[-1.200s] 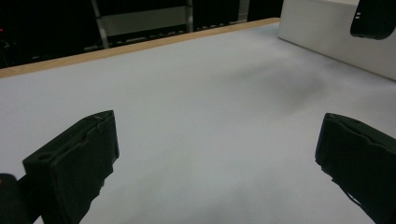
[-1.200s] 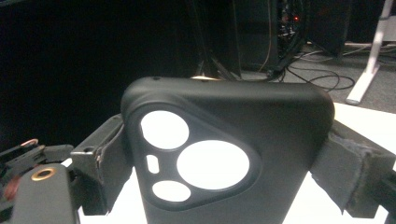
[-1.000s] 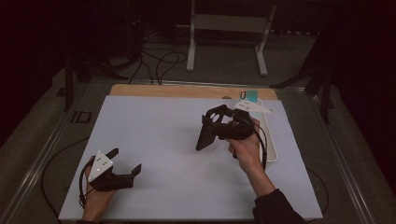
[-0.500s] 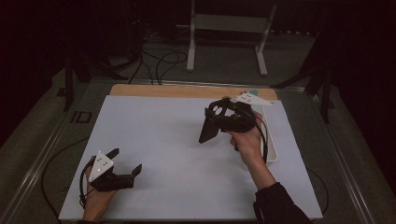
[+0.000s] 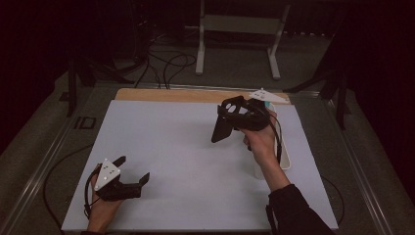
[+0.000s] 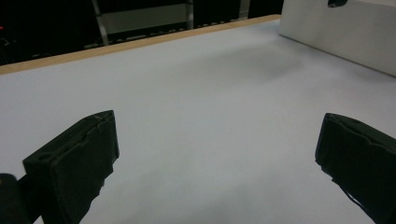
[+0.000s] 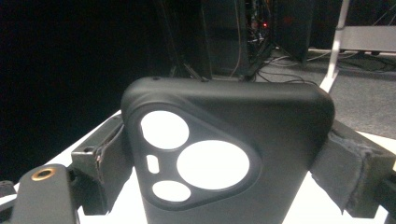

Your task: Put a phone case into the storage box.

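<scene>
Right claw (image 5: 230,116) grips black phone case (image 7: 224,158) above white box (image 5: 286,161).

On the table (image 5: 171,147), the left gripper (image 5: 131,172) rests at the near left corner, while the right gripper (image 5: 230,115) holds a phone case (image 5: 221,129) above the far right part, beside a box (image 5: 284,159).

Dim, dark surroundings; only the white table (image 5: 181,147) catches light (slightly soft, grainy pictures).
</scene>
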The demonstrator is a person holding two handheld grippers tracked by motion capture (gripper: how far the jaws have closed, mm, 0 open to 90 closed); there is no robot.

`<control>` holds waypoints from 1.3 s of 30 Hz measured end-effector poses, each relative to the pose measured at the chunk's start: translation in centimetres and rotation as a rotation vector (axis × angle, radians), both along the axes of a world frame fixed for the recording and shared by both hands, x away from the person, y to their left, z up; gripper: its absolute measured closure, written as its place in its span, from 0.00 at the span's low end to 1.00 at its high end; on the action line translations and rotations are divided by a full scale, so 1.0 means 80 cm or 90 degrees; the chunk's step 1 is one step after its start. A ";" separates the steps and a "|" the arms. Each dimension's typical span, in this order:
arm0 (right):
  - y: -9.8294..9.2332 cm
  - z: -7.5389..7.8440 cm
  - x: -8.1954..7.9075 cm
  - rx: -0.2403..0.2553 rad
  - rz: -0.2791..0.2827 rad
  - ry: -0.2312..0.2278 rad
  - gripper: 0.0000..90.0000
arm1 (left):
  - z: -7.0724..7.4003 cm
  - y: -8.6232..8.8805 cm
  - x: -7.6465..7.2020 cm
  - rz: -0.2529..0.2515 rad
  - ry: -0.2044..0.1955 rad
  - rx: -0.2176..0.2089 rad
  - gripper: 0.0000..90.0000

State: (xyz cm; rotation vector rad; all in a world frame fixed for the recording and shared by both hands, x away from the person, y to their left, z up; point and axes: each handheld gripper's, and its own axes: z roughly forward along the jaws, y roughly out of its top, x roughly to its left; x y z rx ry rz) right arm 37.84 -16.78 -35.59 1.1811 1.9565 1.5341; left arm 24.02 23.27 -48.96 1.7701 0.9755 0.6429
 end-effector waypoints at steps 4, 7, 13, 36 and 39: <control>-0.001 0.002 0.005 -0.005 -0.004 -0.003 0.15 | 0.000 0.000 0.000 0.001 0.000 -0.002 0.00; -0.003 0.002 0.009 -0.009 -0.006 -0.008 0.15 | 0.000 0.000 0.000 0.000 0.000 -0.002 0.00; -0.008 0.004 0.016 -0.017 -0.014 -0.010 0.15 | 0.000 0.000 0.000 0.000 0.000 -0.001 0.00; -0.038 0.016 0.042 -0.005 -0.068 -0.015 0.15 | 0.000 0.000 0.000 0.002 -0.002 -0.004 0.00; -0.041 0.017 0.045 -0.008 -0.078 -0.017 0.15 | 0.000 0.000 0.000 0.001 -0.002 -0.004 0.00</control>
